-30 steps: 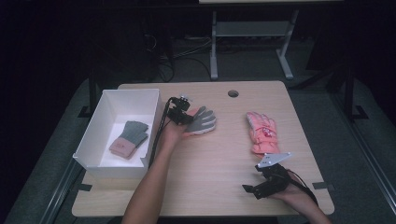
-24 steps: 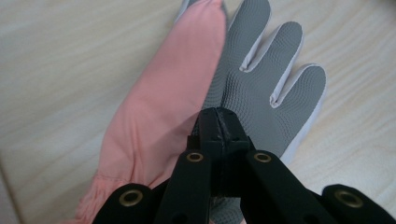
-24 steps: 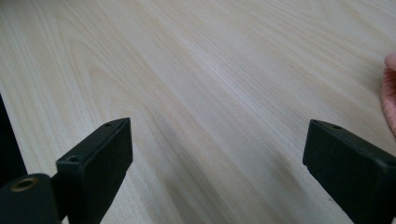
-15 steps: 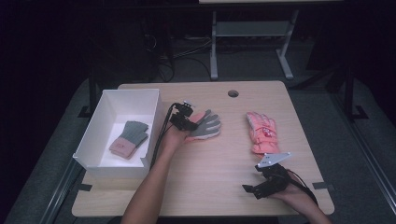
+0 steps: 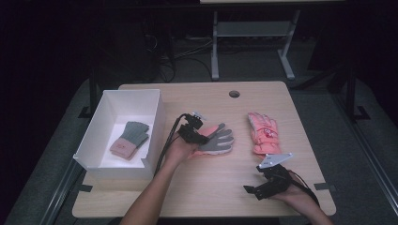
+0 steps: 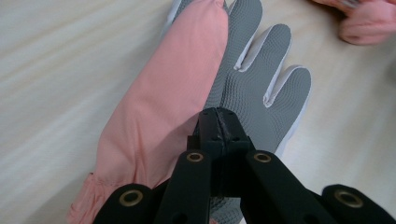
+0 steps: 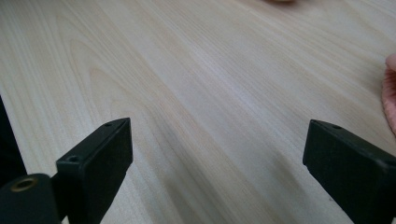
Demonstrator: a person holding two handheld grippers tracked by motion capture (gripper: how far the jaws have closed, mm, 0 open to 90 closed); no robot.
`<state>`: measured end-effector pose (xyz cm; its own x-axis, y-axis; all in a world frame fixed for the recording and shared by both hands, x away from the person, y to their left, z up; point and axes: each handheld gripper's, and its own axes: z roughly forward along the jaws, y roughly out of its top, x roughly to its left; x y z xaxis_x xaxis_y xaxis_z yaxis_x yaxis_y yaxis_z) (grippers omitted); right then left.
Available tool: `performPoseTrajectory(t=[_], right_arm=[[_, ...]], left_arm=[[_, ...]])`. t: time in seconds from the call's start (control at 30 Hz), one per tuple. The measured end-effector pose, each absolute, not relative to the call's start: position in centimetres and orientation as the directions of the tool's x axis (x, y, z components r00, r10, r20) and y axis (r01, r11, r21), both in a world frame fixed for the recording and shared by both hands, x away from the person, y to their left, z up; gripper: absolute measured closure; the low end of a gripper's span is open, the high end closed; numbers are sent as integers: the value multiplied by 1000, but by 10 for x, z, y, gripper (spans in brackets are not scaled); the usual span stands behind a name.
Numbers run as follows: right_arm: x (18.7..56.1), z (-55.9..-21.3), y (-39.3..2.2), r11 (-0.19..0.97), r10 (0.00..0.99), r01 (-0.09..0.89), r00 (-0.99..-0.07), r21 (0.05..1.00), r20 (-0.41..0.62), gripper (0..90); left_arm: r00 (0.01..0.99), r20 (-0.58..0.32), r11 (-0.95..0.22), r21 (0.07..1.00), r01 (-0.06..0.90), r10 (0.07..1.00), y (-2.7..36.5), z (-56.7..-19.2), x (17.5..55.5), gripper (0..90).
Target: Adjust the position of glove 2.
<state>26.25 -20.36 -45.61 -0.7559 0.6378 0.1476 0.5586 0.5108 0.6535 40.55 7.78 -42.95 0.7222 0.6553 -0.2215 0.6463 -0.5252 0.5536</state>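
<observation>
A pink glove with a grey textured palm (image 5: 219,140) lies folded on the wooden table (image 5: 206,187), just right of the box. My left gripper (image 5: 202,138) is shut on it. In the left gripper view the black jaws (image 6: 218,116) meet on the fabric where the pink back (image 6: 163,107) folds over the grey palm (image 6: 261,79). A second pink glove (image 5: 263,132) lies flat to the right, and its edge shows in the left gripper view (image 6: 369,23). My right gripper (image 5: 251,190) rests near the front right corner, open, with only bare wood between its jaws (image 7: 217,154).
A white box (image 5: 112,101) stands at the table's left and holds a grey and pink knitted glove (image 5: 130,139). A round cable hole (image 5: 233,93) sits near the far edge. A metal stand (image 5: 253,42) is on the floor behind the table.
My left gripper has carried the grey-palmed glove to the right and a little nearer the front edge. The right gripper has stayed where it was.
</observation>
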Motion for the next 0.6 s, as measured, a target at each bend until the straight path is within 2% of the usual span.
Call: performPoseTrajectory(t=[0.27, 0.5, 0.6], right_arm=[[262, -455, -203, 513, 637, 559, -756, 652, 147, 81], [261, -454, -203, 531, 620, 548, -771, 646, 146, 81], [258, -448, -201, 514, 616, 549, -771, 659, 162, 156]], left_arm=[[772, -255, -574, 544, 613, 583, 59, -430, 376, 897], [813, -232, -593, 582, 556, 534, 58, -418, 365, 897], [806, -209, -563, 620, 547, 553, 65, -408, 367, 897]])
